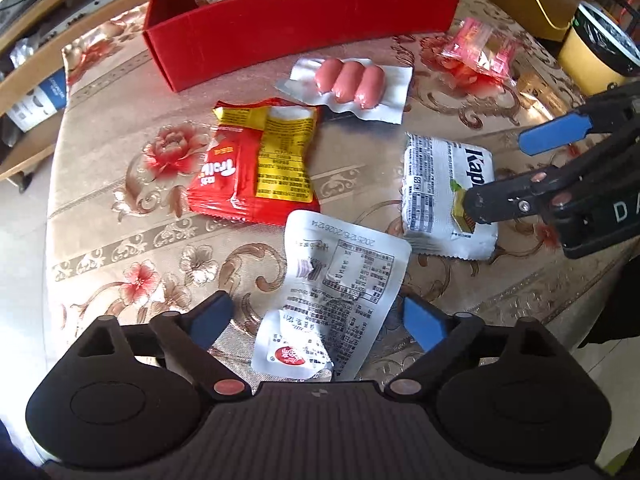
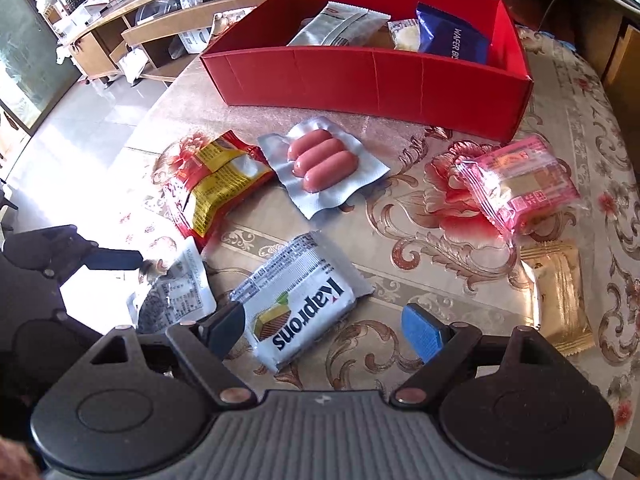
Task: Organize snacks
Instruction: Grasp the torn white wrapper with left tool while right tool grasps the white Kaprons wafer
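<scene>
My left gripper is open, its fingers on either side of a flat silver pouch lying on the table. My right gripper is open around a white Kaprons wafer pack, which also shows in the left wrist view. A red open box stands at the back with several snack packs inside. A red and yellow Trolli bag, a sealed pack of three sausages and a pink wrapped cake lie between the grippers and the box.
A gold wrapped bar lies near the table's right edge. The floral tablecloth covers a round table. A yellow bin stands off the table to the right. Wooden shelves stand beyond the left edge.
</scene>
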Demonstrator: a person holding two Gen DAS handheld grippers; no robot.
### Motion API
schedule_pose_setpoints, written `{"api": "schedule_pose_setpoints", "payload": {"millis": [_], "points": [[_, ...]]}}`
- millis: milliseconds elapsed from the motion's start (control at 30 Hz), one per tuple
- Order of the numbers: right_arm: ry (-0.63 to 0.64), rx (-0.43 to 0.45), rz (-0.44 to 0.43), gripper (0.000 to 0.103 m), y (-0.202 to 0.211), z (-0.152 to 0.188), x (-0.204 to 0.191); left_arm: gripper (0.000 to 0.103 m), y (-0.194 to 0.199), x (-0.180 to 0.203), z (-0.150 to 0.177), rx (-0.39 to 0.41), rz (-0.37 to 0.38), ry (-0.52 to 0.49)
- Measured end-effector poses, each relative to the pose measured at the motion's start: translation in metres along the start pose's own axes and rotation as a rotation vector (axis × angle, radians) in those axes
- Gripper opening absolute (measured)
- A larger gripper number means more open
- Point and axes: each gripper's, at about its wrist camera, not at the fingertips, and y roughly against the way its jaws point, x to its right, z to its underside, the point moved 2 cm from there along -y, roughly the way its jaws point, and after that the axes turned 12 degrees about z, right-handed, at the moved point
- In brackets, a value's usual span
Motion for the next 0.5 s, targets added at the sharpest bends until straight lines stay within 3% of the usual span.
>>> {"api": "schedule_pose_setpoints", "payload": {"millis": [67, 133, 233, 333, 500], "points": [[0.001, 0.001, -0.003, 0.085, 0.000, -0.002, -0.002, 0.090, 0.002, 0.000, 0.002, 0.013, 0.004, 0.001], [-0.001, -0.005, -0.002, 0.085, -0.002, -0.003, -0.004, 0.075, 0.007, 0.001, 0.004, 0.040, 0.009, 0.012], [-0.013, -0.027, 0.005, 0.085, -0.008, -0.003, -0.003, 0.061, 0.013, -0.003, 0.008, 0.086, 0.011, 0.062], [-0.051, -0.042, 0.012, 0.085, -0.011, -0.003, 0.003, 0.058, 0.019, -0.013, 0.007, 0.125, 0.062, 0.139], [-0.142, -0.048, -0.022, 0.085, -0.008, -0.003, 0.009, 0.056, 0.024, -0.015, 0.005, 0.166, 0.077, 0.159]]}}
